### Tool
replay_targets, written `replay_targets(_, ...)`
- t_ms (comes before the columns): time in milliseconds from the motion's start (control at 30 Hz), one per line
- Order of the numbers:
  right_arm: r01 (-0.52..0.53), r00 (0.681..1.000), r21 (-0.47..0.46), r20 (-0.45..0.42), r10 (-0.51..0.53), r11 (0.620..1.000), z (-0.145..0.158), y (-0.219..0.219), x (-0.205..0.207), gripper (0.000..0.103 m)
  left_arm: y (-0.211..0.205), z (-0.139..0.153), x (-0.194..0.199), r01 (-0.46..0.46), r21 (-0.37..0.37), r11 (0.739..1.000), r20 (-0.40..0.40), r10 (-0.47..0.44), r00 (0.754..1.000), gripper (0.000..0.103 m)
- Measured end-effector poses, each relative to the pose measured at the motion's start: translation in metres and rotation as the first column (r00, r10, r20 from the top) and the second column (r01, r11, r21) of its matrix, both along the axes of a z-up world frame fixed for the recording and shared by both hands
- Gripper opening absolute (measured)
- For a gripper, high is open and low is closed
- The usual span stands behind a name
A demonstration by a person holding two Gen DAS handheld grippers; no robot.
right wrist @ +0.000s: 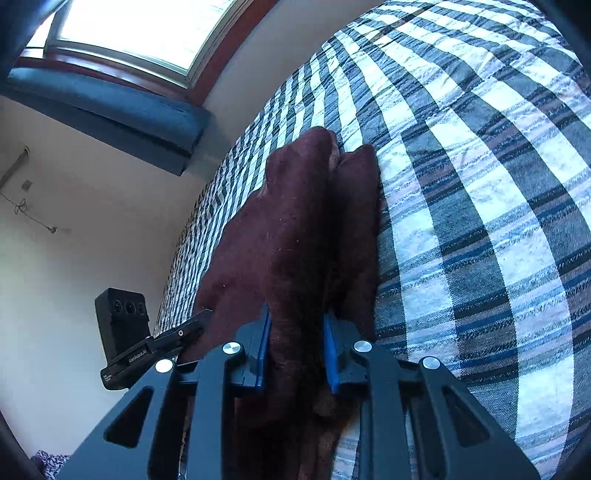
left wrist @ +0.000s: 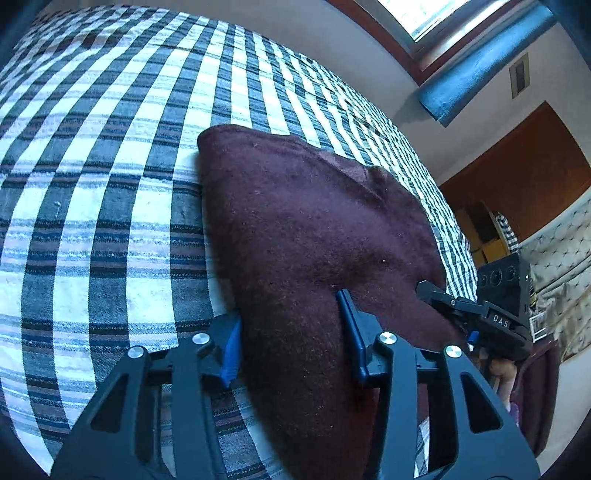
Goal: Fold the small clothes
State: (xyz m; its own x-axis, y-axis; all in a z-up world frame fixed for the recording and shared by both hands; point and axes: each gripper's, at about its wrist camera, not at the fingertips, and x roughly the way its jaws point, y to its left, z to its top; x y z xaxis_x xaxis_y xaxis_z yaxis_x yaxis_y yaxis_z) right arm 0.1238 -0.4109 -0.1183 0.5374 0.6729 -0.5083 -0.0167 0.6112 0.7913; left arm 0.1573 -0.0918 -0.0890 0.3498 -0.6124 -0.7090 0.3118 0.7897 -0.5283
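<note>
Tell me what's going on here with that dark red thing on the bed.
A person is folding a small maroon garment on a bed with a plaid bedspread, using a handheld claw in each hand. The left claw has the near edge of the cloth bunched between its blue pads. The right claw is pinched on a raised fold of the same garment. The rest of the cloth still lies on the bedspread, so both near corners look gripped and ready to be lifted and folded over.

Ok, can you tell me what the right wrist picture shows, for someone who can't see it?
The right gripper pinches a bunched fold of a dark maroon fleece garment lying on a blue, white and brown plaid bedspread. The left gripper reaches in from the left, with a bright window behind.
</note>
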Motion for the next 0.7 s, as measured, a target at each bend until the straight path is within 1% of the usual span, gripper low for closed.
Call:
replay_targets(233,0.008,1.000,0.000,0.004,-0.008,1.000,0.000,0.002,0.005,0.024,-0.006,0.001,0.001,0.001,0.001,1.000,0.003,-0.001,1.000,0.042)
replay_targets(400,0.006,1.000,-0.013,0.020,-0.006,1.000,0.006,0.004,0.006,0.023,0.002,0.004,0.000,-0.004,-0.002,1.000,0.006,0.004,1.000,0.036)
replay_targets(467,0.002,1.000,-0.013,0.017,-0.002,1.000,0.005,0.003,0.007,0.023,0.002,0.004,-0.001,-0.006,0.005,1.000,0.010,0.006,1.000,0.036)
replay_targets(533,0.005,1.000,0.010,0.001,-0.005,1.000,0.000,0.000,0.009,0.024,0.001,0.003,0.000,0.002,0.002,1.000,0.016,-0.002,1.000,0.037)
replay_targets(600,-0.010,1.000,0.018,0.005,0.010,1.000,0.000,-0.003,0.009,0.028,0.003,0.003,0.000,0.012,-0.017,1.000,0.017,-0.011,1.000,0.045)
replay_targets(633,-0.010,1.000,0.014,0.011,0.010,1.000,0.001,-0.005,0.009,0.033,0.006,0.003,0.000,0.013,-0.031,0.999,0.013,-0.012,1.000,0.047)
replay_targets(667,-0.012,1.000,0.030,0.013,0.012,0.999,0.002,-0.007,0.008,0.038,0.010,0.003,0.000,0.008,-0.041,0.999,0.008,-0.008,1.000,0.050)
replay_targets(700,-0.015,1.000,0.036,0.016,0.014,0.999,0.003,-0.009,0.008,0.041,0.015,0.004,0.000,0.005,-0.060,0.998,0.000,-0.005,1.000,0.052)
